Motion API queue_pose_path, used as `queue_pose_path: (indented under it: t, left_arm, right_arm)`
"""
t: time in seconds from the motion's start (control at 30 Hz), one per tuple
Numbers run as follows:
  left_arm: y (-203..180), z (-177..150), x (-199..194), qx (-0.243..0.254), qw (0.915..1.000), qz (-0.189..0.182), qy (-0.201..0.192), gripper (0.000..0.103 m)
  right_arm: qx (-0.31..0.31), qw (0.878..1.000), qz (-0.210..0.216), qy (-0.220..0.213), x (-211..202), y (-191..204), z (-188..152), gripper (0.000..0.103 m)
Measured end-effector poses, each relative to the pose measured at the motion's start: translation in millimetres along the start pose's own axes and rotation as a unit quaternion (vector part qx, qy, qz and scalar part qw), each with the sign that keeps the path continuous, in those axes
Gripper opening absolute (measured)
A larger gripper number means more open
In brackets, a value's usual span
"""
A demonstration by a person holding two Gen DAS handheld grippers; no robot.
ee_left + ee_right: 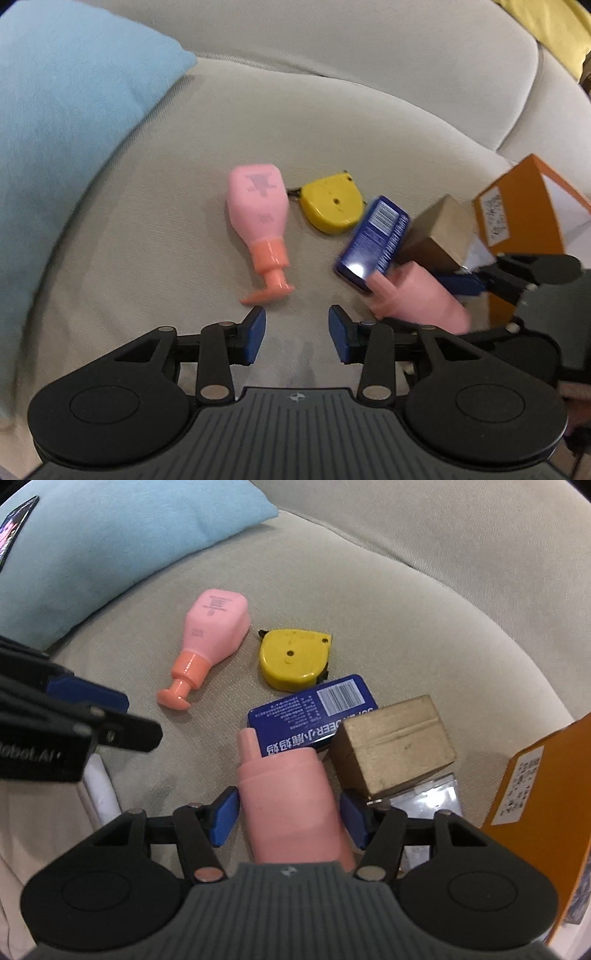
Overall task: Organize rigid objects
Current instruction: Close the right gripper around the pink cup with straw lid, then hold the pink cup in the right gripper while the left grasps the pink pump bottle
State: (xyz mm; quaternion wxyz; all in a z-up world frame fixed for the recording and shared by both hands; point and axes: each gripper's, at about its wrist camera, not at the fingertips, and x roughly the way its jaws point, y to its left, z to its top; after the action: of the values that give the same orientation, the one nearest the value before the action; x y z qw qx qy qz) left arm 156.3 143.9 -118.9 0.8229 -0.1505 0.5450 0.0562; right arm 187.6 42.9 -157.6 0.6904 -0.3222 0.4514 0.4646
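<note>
— What has the right gripper (288,812) got?

— A pink tube (291,797), pinched between its blue pads, one pressed on each side. The tube's narrow neck points forward, over the edge of a blue tin (314,712) with a barcode and white lettering.

— And the left gripper (297,330)?

— Its jaws are spread with nothing between them, low over the beige sofa cushion (155,229), just short of the pump head of a pink pump bottle (258,210).

— How does that bottle lie?

— On its side, its fat body away from the left camera and its coral pump toward it. Just beside it, on the right in both views, a yellow tape measure (291,657) lies flat on the cushion.

— The other things?

— The blue tin sits between the tape measure and a brown cardboard box (395,746); in the left view it looks tilted against the box. Whether the tube's tip touches the tin, I cannot tell. An orange carton (539,794) stands at the far right, past the brown box, with something clear and shiny (428,797) below the box. A light blue pillow (66,122) rests on the sofa at the left, well apart from the objects.
</note>
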Motion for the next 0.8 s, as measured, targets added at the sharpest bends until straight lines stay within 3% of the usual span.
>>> queue_pose_path:
  t: [0.17, 0.4, 0.57, 0.6, 0.63, 0.67, 0.8]
  left_arm:
    - [-2.6, 13.3, 21.6, -0.002, 0.9994, 0.032, 0.013, 0.054]
    - [-5.6, 18.2, 55.5, -0.001, 0.9942, 0.078, 0.075, 0.052]
    - [-1.9, 15.1, 50.1, -0.01, 0.9953, 0.075, 0.06, 0.035]
    - [-2.7, 13.5, 46.8, -0.005, 0.996, 0.071, 0.054, 0.027]
    - [-3.7, 12.1, 44.0, 0.0, 0.9966, 0.065, 0.05, 0.009]
    - [-5.8, 10.1, 39.6, 0.007, 0.9971, 0.061, 0.045, 0.004]
    - [-12.1, -0.1, 15.3, 0.025, 0.9995, 0.019, -0.002, 0.0]
  right_arm:
    - [0.016, 1.0, 0.01, -0.009, -6.0, -5.2, 1.6, 0.06]
    - [0.043, 0.999, 0.019, -0.015, -17.2, -11.8, -10.1, 0.06]
    - [0.07, 0.997, 0.024, -0.019, -19.7, -13.5, -15.2, 0.06]
    - [0.072, 0.997, 0.025, -0.019, -20.7, -13.1, -16.4, 0.06]
    - [0.073, 0.997, 0.025, -0.021, -22.3, -12.5, -18.0, 0.06]
    - [0.075, 0.997, 0.023, -0.023, -23.6, -11.8, -19.9, 0.06]
    - [0.091, 0.995, 0.023, -0.028, -32.8, -13.0, -28.7, 0.059]
